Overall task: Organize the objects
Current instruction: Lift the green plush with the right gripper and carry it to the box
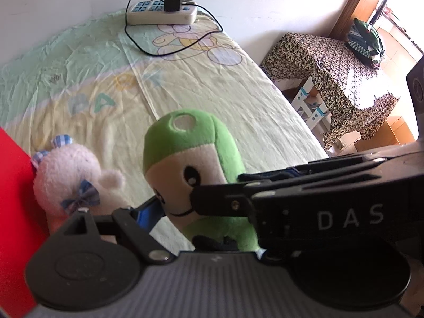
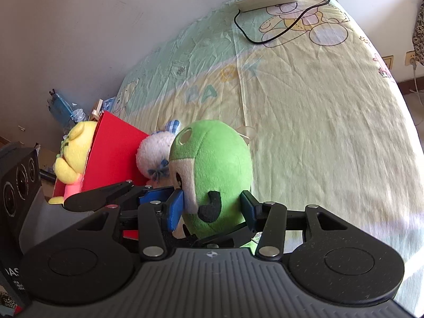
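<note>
A green plush toy (image 2: 220,164) with a cream face stands on the bed, held between the blue pads of my right gripper (image 2: 214,209), which is shut on its lower body. It also shows in the left wrist view (image 1: 190,159). A white plush bear (image 1: 71,177) with blue checked ears and bow lies just left of it, against a red box (image 2: 111,153). A yellow plush (image 2: 74,153) sits in the red box. My left gripper's left finger with its blue pad (image 1: 145,212) reaches toward the green toy's face; the right gripper's arm crosses in front, hiding the left gripper's other finger.
The bed has a wrinkled yellow-green cartoon sheet (image 1: 212,98). A white power strip (image 1: 161,13) with a black charger and cable lies at the far end by the wall. A patterned cloth-covered table (image 1: 331,66) stands right of the bed. Clutter lies beyond the red box (image 2: 63,106).
</note>
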